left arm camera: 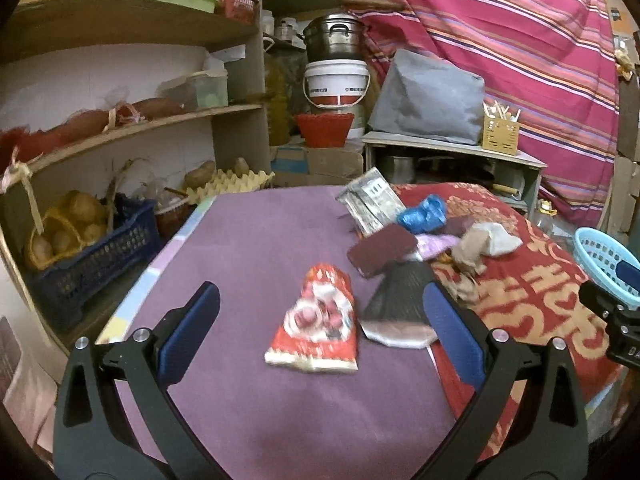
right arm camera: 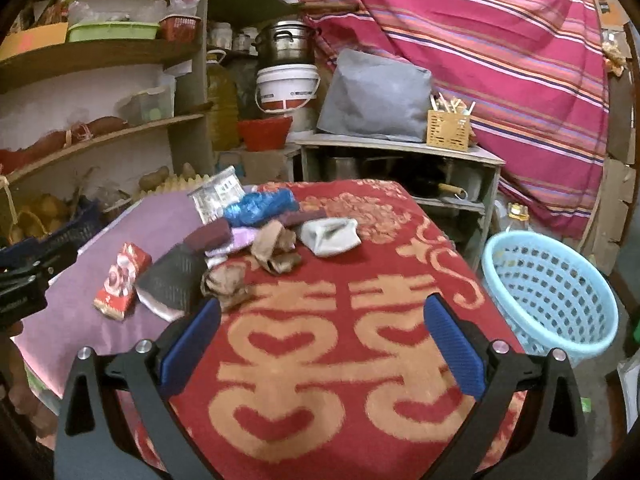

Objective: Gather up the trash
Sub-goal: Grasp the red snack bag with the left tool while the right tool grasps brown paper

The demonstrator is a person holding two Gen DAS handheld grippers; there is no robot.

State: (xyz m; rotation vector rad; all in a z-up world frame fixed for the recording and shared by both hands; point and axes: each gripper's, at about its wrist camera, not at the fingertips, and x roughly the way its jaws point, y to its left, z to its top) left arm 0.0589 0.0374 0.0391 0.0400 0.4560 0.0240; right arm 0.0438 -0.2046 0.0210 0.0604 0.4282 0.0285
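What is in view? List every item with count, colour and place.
Snack packet: one, red and white, on the purple cloth.
Dark wrapper: one, black with silver edge, beside the packet.
Maroon pieces: two, in the pile.
Blue bag: one, crumpled, back of the pile.
Silver packet: one, far edge.
Brown paper wads: two, on the red cloth.
White wad: one, right of the pile.
Lilac scrap: one, mid-pile.
Basket: one, light blue, on the floor at right.
Left gripper: open, over the packet.
Right gripper: open, over the red cloth.
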